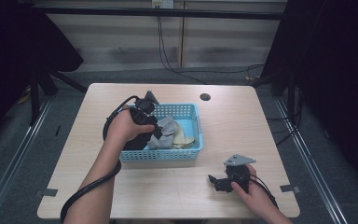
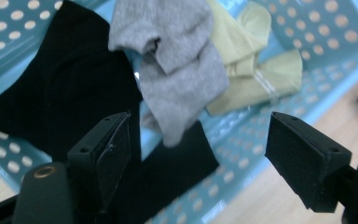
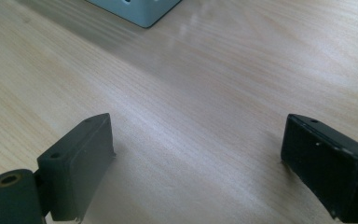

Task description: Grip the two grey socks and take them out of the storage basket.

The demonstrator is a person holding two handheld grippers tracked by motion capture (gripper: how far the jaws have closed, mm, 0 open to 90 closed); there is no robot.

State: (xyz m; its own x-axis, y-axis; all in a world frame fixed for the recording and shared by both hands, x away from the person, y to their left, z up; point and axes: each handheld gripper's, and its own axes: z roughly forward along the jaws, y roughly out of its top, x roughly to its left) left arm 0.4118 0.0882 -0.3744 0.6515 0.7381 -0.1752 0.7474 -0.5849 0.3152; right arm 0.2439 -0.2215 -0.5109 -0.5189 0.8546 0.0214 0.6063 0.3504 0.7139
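Lying below hand-held gripper [image 2: 198,140]: grey sock [image 2: 177,60]

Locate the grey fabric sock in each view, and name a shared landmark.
High view: the grey fabric sock lies mid-basket, right of the left gripper.
Left gripper view: top centre, draped over black cloth.
Right gripper view: not there.
Shared landmark: the light-blue perforated plastic basket.

Black claws [image 1: 157,134], thick black cables, grey three-cornered plates
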